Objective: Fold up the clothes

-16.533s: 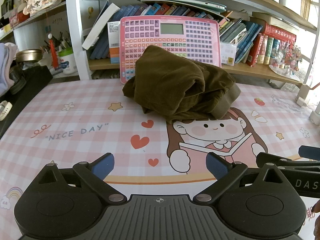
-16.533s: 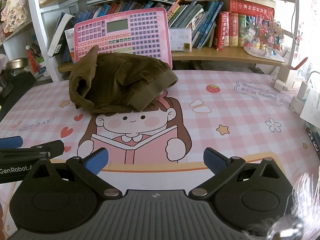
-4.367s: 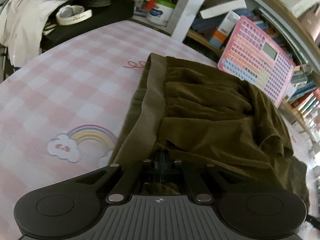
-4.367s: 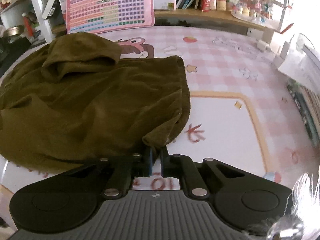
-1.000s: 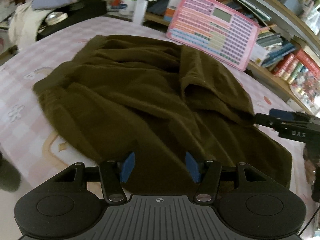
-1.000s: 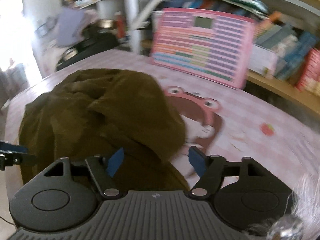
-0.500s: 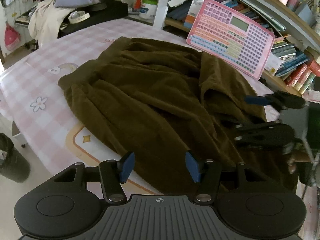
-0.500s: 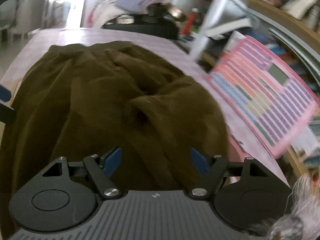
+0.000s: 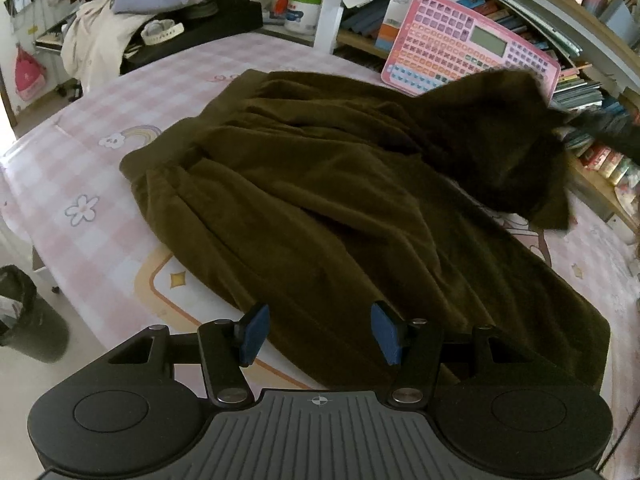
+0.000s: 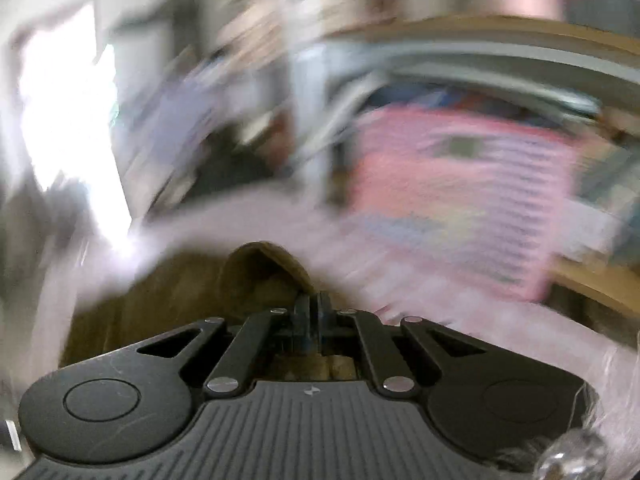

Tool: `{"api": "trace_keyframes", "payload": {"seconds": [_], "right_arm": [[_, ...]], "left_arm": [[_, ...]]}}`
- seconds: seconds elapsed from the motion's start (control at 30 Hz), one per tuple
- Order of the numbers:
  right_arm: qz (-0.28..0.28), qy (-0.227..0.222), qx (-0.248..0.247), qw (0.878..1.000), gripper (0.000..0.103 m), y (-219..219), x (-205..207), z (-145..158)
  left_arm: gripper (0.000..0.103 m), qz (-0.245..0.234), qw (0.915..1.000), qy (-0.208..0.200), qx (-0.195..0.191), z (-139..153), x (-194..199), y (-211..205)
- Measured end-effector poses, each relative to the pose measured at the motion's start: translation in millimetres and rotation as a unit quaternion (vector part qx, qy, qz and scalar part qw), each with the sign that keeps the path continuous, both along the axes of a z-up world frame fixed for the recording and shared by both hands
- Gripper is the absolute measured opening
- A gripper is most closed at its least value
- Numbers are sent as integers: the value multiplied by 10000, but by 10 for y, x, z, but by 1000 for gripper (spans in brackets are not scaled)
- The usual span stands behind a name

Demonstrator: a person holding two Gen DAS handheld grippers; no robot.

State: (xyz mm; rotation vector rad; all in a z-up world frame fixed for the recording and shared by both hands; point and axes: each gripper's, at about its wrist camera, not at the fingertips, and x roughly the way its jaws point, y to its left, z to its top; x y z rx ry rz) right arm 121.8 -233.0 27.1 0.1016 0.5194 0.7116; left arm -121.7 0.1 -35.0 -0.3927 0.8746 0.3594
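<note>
My right tongs (image 10: 313, 312) are clamped on a fold of the brown garment (image 9: 340, 200), lifting that corner so it can fold over. Left tongs (image 9: 318, 334) hang open over the near hem, free to pin. The rest lies spread on the bench (image 9: 100, 216).
</note>
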Motion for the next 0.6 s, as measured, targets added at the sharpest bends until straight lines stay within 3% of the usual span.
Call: {"api": "trace_keyframes", "payload": {"seconds": [0.07, 0.1, 0.2, 0.27, 0.3, 0.37, 0.43, 0.6], "right_arm": [[-1000, 608, 405, 9923, 2, -335, 356, -35], [-1353, 779, 289, 9873, 2, -444, 523, -114], [-1784, 1286, -297, 9751, 7, -609, 915, -466], [-1965, 1518, -603, 9668, 23, -674, 1019, -618], [-2012, 1551, -593, 9654, 27, -722, 1006, -648], [-1753, 1667, -360, 9696, 37, -812, 921, -654], [-1443, 1769, -260, 9732, 40, -866, 829, -660], [-680, 1510, -1115, 9799, 42, -755, 551, -659]], "left_arm": [[57, -58, 10000, 3, 8, 3, 19, -7], [57, -89, 10000, 3, 12, 5, 29, -10], [57, -167, 9999, -1, 36, 15, 48, -21], [57, -193, 9998, -14, 66, 29, 45, -27], [57, -178, 9998, -18, 60, 24, 43, -15], [57, -138, 9999, -13, 29, 6, 44, 10], [57, -95, 10000, 13, -22, -17, 55, 29], [57, -293, 9996, 32, -54, -44, 133, -34]]}}
